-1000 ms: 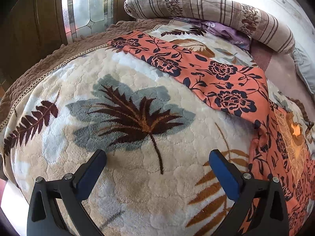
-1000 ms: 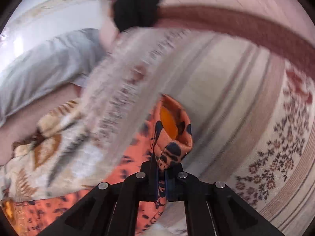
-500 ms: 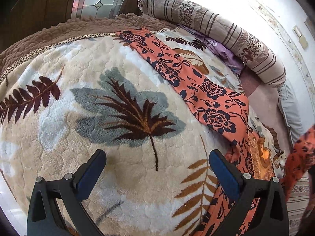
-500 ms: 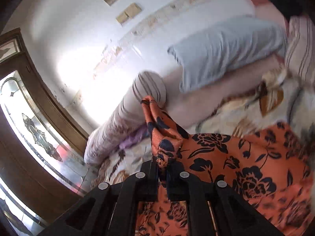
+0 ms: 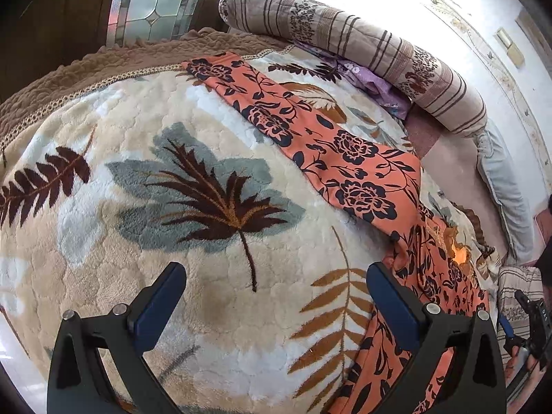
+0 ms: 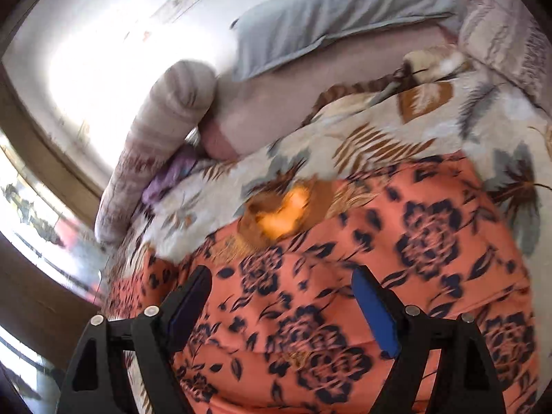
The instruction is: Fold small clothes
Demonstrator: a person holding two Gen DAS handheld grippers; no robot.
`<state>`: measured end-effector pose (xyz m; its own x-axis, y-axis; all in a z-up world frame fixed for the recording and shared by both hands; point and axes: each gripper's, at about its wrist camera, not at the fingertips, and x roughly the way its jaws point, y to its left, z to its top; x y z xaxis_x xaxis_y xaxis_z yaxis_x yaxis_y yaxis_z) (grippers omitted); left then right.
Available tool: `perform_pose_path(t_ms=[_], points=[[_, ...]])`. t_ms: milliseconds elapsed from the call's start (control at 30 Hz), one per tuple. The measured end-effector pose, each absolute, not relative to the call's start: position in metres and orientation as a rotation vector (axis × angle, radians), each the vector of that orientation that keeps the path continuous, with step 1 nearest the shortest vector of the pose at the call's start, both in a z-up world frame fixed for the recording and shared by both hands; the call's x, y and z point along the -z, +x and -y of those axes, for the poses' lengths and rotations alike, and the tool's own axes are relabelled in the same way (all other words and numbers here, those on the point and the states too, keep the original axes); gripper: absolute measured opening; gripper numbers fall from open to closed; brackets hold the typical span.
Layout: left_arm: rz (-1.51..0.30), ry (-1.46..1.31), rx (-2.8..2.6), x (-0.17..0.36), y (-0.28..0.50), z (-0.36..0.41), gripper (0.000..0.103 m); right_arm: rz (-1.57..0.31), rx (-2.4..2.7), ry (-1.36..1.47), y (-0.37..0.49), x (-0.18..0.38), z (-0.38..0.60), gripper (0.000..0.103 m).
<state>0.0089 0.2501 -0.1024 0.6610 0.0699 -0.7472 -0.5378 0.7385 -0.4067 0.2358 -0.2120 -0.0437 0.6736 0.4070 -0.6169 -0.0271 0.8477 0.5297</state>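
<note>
Hovering tilted downward over the plush leaf-print blanket (image 5: 155, 145), the left gripper (image 5: 276, 296) has its blue-padded jaws spread wide, nothing between them; black frame, bolted joints.
Right gripper (image 6: 281, 293): angled down over the orange floral garment (image 6: 396, 276), jaws opening, pads clear of the cloth, which lies below them ungripped; view motion-blurred.
Orange floral garment (image 5: 338, 151): thin woven fabric, dark navy rose print; one long flat leg runs from far left to near right across the blanket; the wider part is bunched and creased at the near right, beside the left gripper's right finger (image 5: 393, 303).
Blanket: thick cream fleece, quilted bumps, brown and grey-blue leaves, brown border at the far edge.
Striped bolster (image 5: 362, 48): long padded roll, beige with brown bands, at the far side; purple cloth (image 5: 372, 82) tucked beneath it.
Grey pillow (image 6: 338, 17): soft, flat, far right.
</note>
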Motion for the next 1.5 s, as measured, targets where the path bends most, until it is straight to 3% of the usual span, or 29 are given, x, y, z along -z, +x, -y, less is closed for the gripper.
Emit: perform_pose_path(t_ms=[133, 300, 467, 533, 700, 767, 800, 833, 1033, 1200, 1367, 1467, 1500], points=[[-0.769, -0.685, -0.157, 0.077, 0.017, -0.223, 0.103, -0.828, -0.183, 0.604, 0.226, 0.064, 0.262, 0.086], [-0.831, -0.615, 0.134, 0.038, 0.086, -0.149, 0.103, -0.829, -0.246, 0.486, 0.183, 0.093, 0.262, 0.086], [-1.007, -0.591, 0.157, 0.075, 0.174, -0.097, 0.101, -0.846, -0.269, 0.524, 0.174, 0.117, 0.272, 0.086], [-1.097, -0.584, 0.128, 0.103, 0.191, -0.092, 0.091, -0.837, -0.28, 0.564, 0.176, 0.12, 0.277, 0.086], [-1.131, -0.626, 0.059, 0.13, 0.196, -0.092, 0.087, -0.825, -0.29, 0.583, 0.174, 0.125, 0.279, 0.086], [-1.149, -0.592, 0.049, 0.128, 0.198, -0.088, 0.045, -0.829, -0.288, 0.584, 0.175, 0.126, 0.278, 0.086], [-1.182, -0.571, 0.024, 0.131, 0.202, -0.089, 0.014, -0.829, -0.285, 0.585, 0.174, 0.126, 0.279, 0.086], [-1.198, -0.573, 0.003, 0.132, 0.204, -0.092, 0.01, -0.829, -0.283, 0.588, 0.174, 0.126, 0.279, 0.086], [-0.944, -0.547, -0.05, 0.079, 0.155, -0.093, 0.009, -0.833, -0.293, 0.606, 0.174, 0.127, 0.28, 0.086], [-1.079, -0.504, -0.123, 0.136, 0.15, -0.09, 0.011, -0.855, -0.3, 0.647, 0.174, 0.124, 0.283, 0.086], [-1.079, -0.48, -0.095, 0.127, 0.148, -0.089, 0.012, -0.747, -0.314, 0.775, 0.18, 0.084, 0.318, 0.087], [-1.08, -0.495, -0.083, 0.13, 0.153, -0.088, 0.012, -0.724, -0.317, 0.831, 0.229, 0.074, 0.337, 0.1], [-1.082, -0.497, -0.082, 0.133, 0.157, -0.092, 0.012, -0.738, -0.313, 0.857, 0.252, 0.083, 0.343, 0.1]])
